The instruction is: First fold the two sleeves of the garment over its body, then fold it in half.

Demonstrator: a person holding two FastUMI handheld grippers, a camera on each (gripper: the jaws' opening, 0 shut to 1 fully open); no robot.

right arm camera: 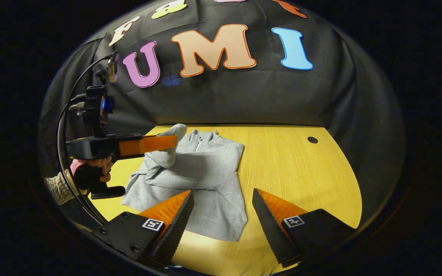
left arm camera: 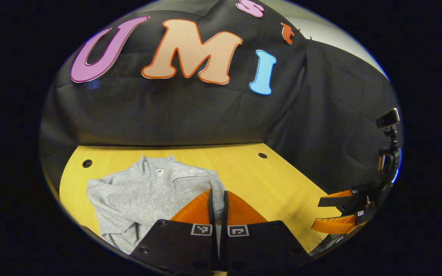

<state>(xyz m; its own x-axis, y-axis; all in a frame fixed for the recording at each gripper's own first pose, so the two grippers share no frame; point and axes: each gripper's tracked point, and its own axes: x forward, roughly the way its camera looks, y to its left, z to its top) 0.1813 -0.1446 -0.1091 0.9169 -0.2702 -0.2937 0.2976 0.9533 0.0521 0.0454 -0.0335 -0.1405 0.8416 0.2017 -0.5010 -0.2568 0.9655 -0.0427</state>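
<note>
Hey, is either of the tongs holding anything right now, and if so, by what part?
The left tongs are shut on the grey sweatshirt, pinching the end of its sleeve and lifting it over the body. The right tongs are open, holding nothing.

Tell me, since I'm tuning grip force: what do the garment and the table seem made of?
The garment looks like soft heathered grey knit, perhaps fleece or cotton jersey: matte, speckled, draping in folds. The table appears to be light wood or wood-look laminate: fine straight grain, smooth, faintly shiny.

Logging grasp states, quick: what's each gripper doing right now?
Left gripper: shut on the grey sweater's sleeve, lifted over its body.
Right gripper: open, holding nothing.
</note>
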